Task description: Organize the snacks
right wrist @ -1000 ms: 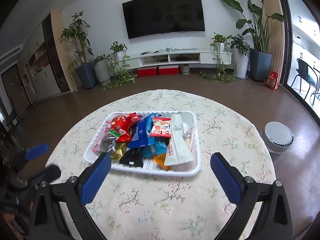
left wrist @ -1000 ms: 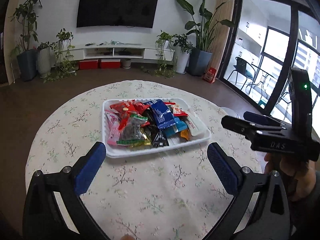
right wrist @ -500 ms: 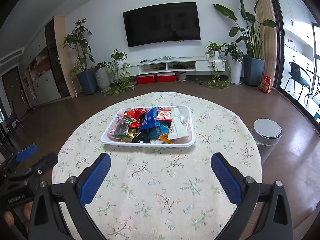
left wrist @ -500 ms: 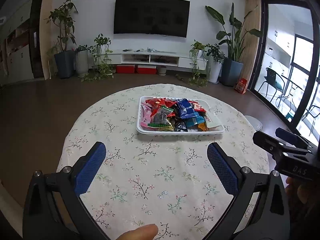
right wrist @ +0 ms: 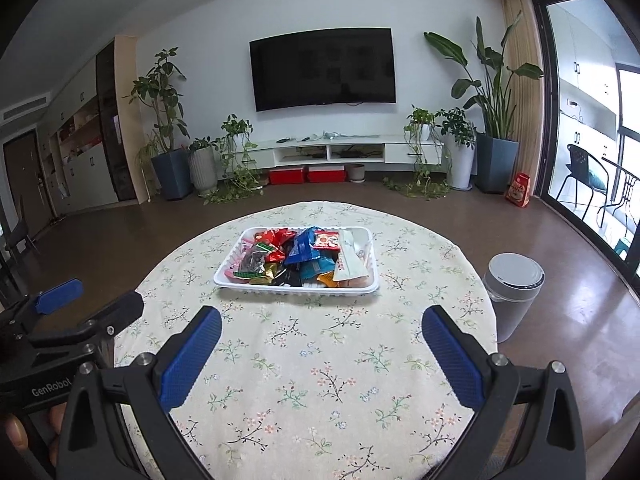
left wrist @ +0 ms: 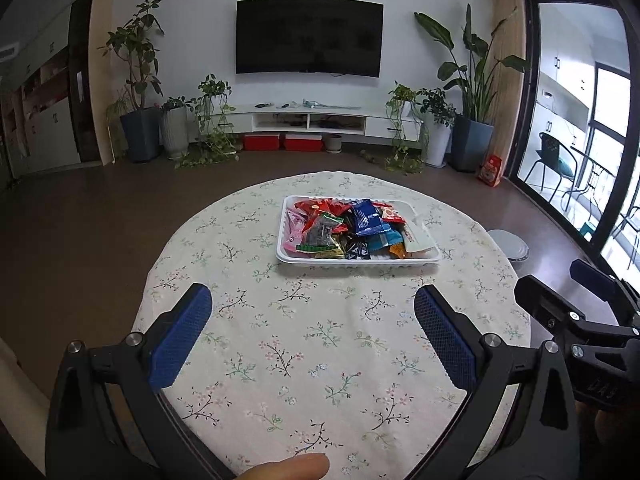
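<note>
Mid-table, snack tray (left wrist: 358,259), both grippers' jaws wide, well short.

snack packets (right wrist: 298,261) heaped in white tray (right wrist: 296,289), floral tablecloth (right wrist: 320,380)

My round table (left wrist: 280,340) has a cloth (right wrist: 320,380) on it, pale with little flowers and twigs all over. The cloth covers the whole top. One white tray (left wrist: 356,259) sits on the cloth, on the far half of the table, a bit to the right from my left side. The tray is full of snack packs (right wrist: 304,256) in red, blue, pink, green, black and white, all piled together. The near half of the cloth is bare.
</note>
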Action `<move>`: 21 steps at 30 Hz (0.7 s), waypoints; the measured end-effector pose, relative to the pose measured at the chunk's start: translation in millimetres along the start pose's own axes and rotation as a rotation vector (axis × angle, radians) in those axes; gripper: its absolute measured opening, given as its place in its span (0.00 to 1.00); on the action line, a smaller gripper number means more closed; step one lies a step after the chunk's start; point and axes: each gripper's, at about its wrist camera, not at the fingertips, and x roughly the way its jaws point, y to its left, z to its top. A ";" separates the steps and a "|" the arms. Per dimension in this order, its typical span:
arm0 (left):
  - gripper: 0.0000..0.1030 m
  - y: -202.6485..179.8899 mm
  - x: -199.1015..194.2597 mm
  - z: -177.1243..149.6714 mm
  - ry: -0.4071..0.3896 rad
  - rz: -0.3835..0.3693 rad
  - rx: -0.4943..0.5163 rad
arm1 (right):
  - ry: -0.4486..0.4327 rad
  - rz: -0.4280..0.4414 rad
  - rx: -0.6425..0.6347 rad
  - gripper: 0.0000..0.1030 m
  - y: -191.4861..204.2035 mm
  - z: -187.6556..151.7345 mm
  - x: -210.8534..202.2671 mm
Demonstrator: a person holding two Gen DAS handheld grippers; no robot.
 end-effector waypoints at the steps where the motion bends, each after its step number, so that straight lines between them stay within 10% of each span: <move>1: 1.00 -0.3 -1.3 -0.1 0.002 -0.002 -0.001 | 0.001 -0.008 -0.003 1.00 -0.1 -0.3 -1.1; 21: 1.00 2.2 7.9 -10.9 0.064 -0.018 -0.016 | 0.020 -0.065 -0.030 1.00 8.4 -3.2 -10.6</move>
